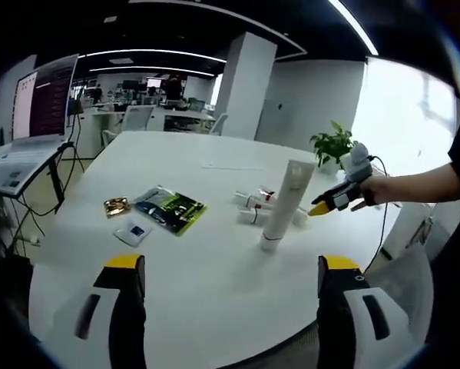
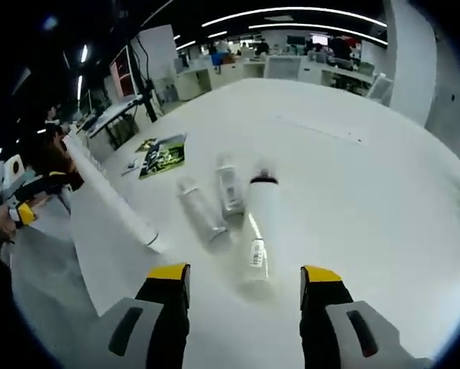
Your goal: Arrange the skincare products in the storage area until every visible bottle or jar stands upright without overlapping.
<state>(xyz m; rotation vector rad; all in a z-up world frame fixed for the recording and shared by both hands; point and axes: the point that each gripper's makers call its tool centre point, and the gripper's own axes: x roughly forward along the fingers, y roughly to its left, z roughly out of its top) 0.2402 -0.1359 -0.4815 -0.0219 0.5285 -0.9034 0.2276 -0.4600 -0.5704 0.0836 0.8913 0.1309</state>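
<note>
On the round white worktop a tall white tube stood cap-down, leaning a little. Just behind its base lay a cluster of small white bottles, on their sides and touching one another. In the left gripper view the right claw came in from the right, held by a person's hand, its yellow tips close beside the tube's upper half; whether they touched the tube could not be told. The left claw hung low over the near edge of the worktop, jaws wide apart and holding nothing.

In the right gripper view the right claw's own jaws stood wide apart, with nothing between them. Just ahead of them lay a white bottle with a dark cap, on its side, pointing away. Beside it lay two smaller ones, also flat. The tube ran across the left part of that view. The left claw showed at the far left edge.

Further off on the worktop lay a green packet, a gold wrapper and a small white sachet, near each other and well apart from the bottles. A potted plant stood at the far edge. A laptop sat on a stand to the left.
</note>
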